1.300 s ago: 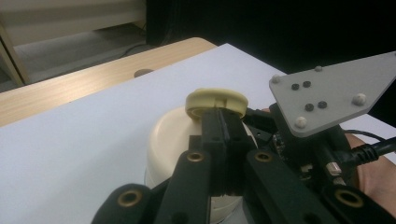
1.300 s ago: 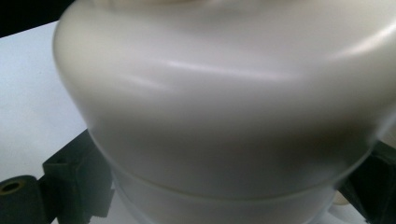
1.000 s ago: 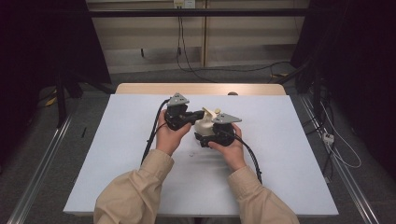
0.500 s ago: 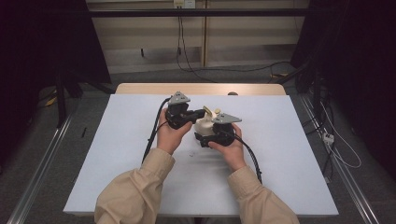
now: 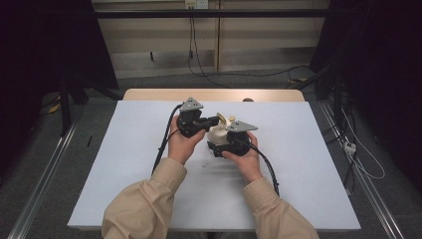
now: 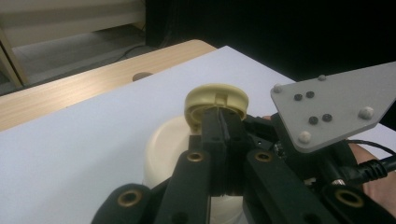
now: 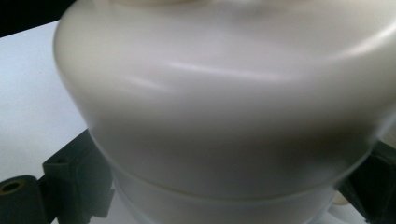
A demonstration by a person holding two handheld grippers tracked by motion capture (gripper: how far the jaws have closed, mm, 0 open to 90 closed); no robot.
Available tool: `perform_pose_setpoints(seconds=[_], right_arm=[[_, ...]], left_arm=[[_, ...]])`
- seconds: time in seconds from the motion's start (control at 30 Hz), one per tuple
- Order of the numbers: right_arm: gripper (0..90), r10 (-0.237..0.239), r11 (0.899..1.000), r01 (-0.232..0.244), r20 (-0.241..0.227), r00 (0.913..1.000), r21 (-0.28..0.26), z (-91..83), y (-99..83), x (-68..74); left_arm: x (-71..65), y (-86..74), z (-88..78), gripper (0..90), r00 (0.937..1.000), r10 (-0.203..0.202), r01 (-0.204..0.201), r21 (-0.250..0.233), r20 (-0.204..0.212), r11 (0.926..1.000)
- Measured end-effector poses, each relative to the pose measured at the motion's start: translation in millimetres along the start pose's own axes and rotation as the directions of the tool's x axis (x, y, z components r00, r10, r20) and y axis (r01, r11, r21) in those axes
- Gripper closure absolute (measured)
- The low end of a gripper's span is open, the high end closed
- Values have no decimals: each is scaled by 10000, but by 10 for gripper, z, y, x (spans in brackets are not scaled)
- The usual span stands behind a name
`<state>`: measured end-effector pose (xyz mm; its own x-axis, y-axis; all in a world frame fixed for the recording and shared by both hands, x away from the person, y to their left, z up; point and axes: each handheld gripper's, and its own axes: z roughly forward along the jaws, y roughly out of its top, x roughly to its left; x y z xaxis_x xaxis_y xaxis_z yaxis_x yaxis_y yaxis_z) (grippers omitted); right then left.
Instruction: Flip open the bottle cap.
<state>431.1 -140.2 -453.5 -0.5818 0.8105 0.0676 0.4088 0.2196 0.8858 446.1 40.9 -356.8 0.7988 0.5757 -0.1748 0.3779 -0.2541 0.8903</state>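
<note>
Right now the left gripper (image 6: 223, 122) pinches the flip lid (image 6: 216, 103) while the right gripper (image 5: 223, 141) clasps the cream bottle (image 7: 224, 107).

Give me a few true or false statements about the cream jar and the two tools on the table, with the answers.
1. The left tool is shut on the flip lid of the cream jar. True.
2. The right tool grips the cream jar's body. True.
3. The jar lies on its side, apart from both tools. False: it stands upright between them, held by both.
4. The table's white sheet covers all of the table. False: a wooden strip shows at the far edge.
</note>
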Motion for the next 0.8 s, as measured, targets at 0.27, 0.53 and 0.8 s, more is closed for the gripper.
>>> perform_pose_setpoints(seconds=[0.27,0.53,0.8], right_arm=[[38,-10,10000,10,2,10000,-9,0,-1,0],[38,-11,10000,11,2,10000,-8,-1,-1,1],[38,-4,10000,4,3,10000,-11,-1,-1,1]], left_arm=[[-5,8,23,900,10000,27,-27,11,-3,10000],[-7,8,52,900,10000,5,-5,61,-4,10000],[-5,36,77,900,10000,8,-8,36,-35,10000]])
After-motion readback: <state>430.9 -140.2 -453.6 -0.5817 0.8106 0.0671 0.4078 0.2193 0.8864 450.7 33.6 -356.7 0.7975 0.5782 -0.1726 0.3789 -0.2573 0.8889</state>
